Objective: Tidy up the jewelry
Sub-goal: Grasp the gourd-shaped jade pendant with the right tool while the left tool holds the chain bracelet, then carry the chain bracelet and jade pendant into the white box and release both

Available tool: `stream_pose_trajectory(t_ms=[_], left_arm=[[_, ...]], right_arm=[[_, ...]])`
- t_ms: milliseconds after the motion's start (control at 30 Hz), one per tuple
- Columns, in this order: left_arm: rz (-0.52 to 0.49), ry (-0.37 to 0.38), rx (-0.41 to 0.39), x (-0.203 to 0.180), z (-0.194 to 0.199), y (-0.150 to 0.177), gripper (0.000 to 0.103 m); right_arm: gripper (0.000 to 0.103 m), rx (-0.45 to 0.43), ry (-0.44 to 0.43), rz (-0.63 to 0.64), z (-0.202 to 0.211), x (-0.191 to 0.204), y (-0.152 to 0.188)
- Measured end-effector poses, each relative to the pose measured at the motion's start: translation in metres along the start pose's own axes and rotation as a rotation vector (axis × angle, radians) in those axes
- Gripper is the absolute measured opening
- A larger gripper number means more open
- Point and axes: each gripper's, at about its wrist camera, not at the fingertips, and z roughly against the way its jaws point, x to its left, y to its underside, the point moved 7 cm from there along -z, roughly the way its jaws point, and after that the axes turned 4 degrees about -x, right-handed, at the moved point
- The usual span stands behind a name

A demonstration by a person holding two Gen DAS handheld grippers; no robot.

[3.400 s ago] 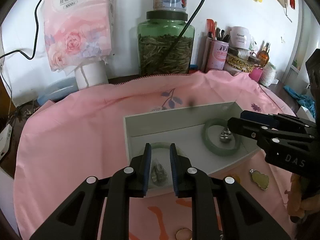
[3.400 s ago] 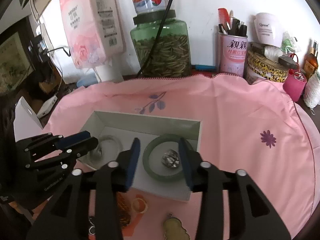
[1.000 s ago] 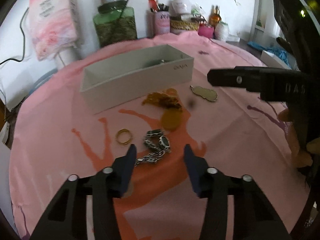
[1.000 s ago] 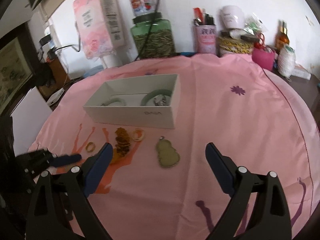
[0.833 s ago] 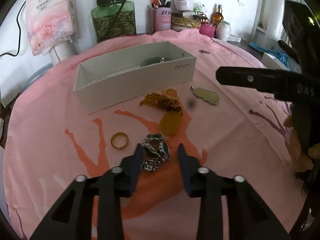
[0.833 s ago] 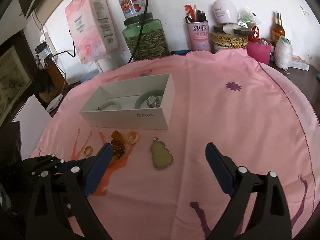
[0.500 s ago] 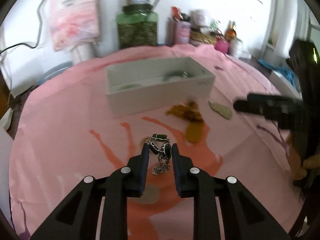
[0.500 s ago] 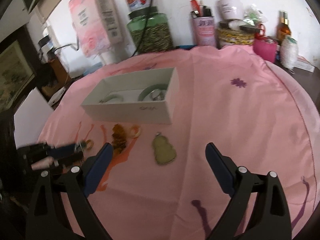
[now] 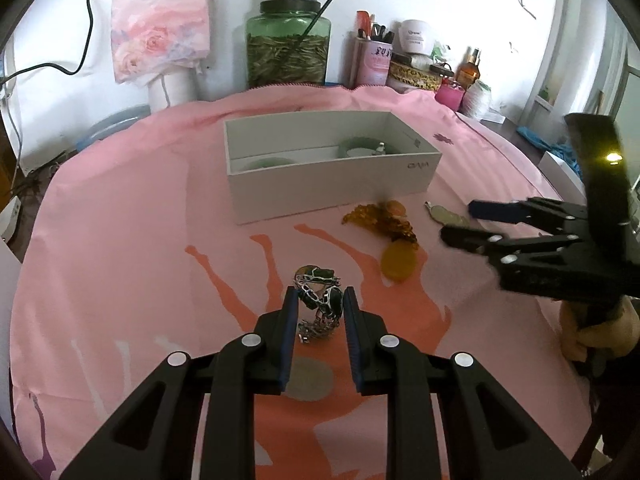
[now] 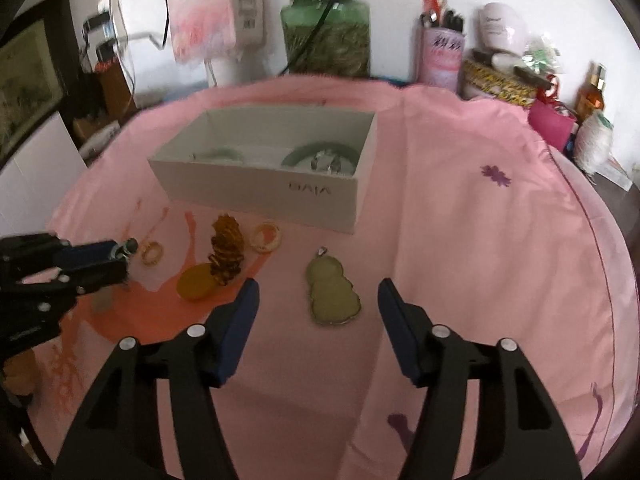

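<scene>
the left gripper (image 9: 319,300) is clamped on the bracelet (image 9: 320,306), near the white box (image 9: 332,196); lift it straight, carry it far, over the wall. right gripper (image 10: 318,304) gapes above the pendant (image 10: 331,293).

Pendant (image 10: 332,294) before box (image 10: 264,192); bangles (image 10: 320,152) inside.

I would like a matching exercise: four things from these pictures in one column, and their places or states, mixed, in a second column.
1. silver-and-green chain bracelet
2. gourd-shaped pendant
3. green bangle
4. right gripper

a. inside the white box
b. open, above the cloth
c. between the left gripper fingers
d. flat on the pink cloth

Pairs: 1-c, 2-d, 3-a, 4-b
</scene>
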Motion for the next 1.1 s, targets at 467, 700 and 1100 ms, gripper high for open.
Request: stream_pose_trajectory(t_ms=[467,700,1100], left_arm=[[0.023,-0.001,-0.017,0.005,0.005,-0.003,0.023],[0.032,-0.004,-0.016,0.007,0.006,-0.002,0.023],[0.03,-0.004,-0.014,0.007,0.004,-0.003,0.023]], right_arm=[[0.014,-0.046,-0.115,-0.004,0.027,0.014,-0.004],[0.016,-0.012,-0.112,0.024,0.019,0.019,0.0],[0.025,0.006,-0.043,0.132,0.007,0.035,0.009]])
